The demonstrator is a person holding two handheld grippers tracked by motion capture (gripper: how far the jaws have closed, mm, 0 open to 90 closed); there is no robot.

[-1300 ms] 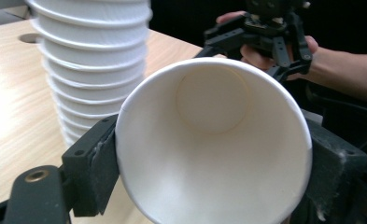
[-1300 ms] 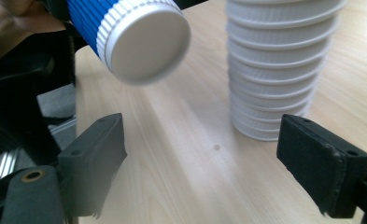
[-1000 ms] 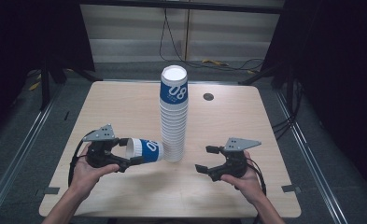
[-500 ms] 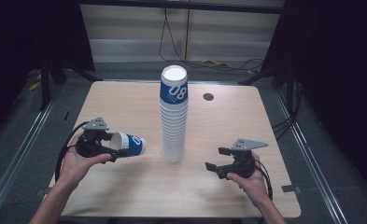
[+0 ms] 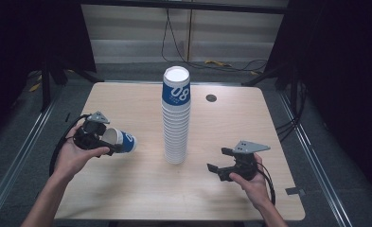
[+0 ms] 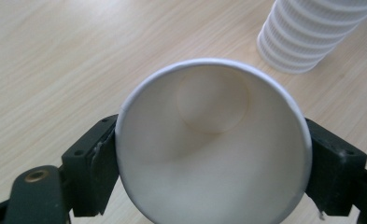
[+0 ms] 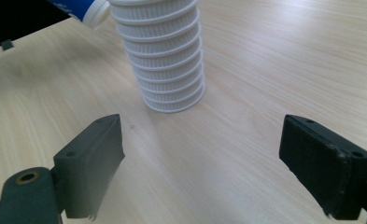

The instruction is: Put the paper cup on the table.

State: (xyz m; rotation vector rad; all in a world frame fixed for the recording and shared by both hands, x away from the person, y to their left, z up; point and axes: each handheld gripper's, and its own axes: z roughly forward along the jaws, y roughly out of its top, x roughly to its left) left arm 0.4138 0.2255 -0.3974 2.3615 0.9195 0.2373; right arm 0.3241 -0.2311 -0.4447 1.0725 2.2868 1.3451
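Note:
A tall stack of white paper cups [image 5: 176,118] with a blue "08" band on the top one stands upside down at the table's middle. My left gripper [image 5: 109,143] is at the table's left, shut on a single blue-and-white cup [image 5: 119,140] held on its side, mouth toward the gripper. In the left gripper view the cup [image 6: 214,144] sits rim-on between the two jaws, with the base of the stack [image 6: 307,37] at upper right. My right gripper [image 5: 218,170] stands open at the right front, jaws empty, pointed at the stack [image 7: 165,60].
The wooden table [image 5: 250,127] has a small dark round inset [image 5: 211,98] at its back right. Cables [image 5: 174,42] trail over the floor behind the table. Metal rails [image 5: 13,161] run along both sides.
My left gripper has carried the single cup leftward, away from the stack, and drawn back toward the person. My right gripper has slid back a little toward the table's front right.

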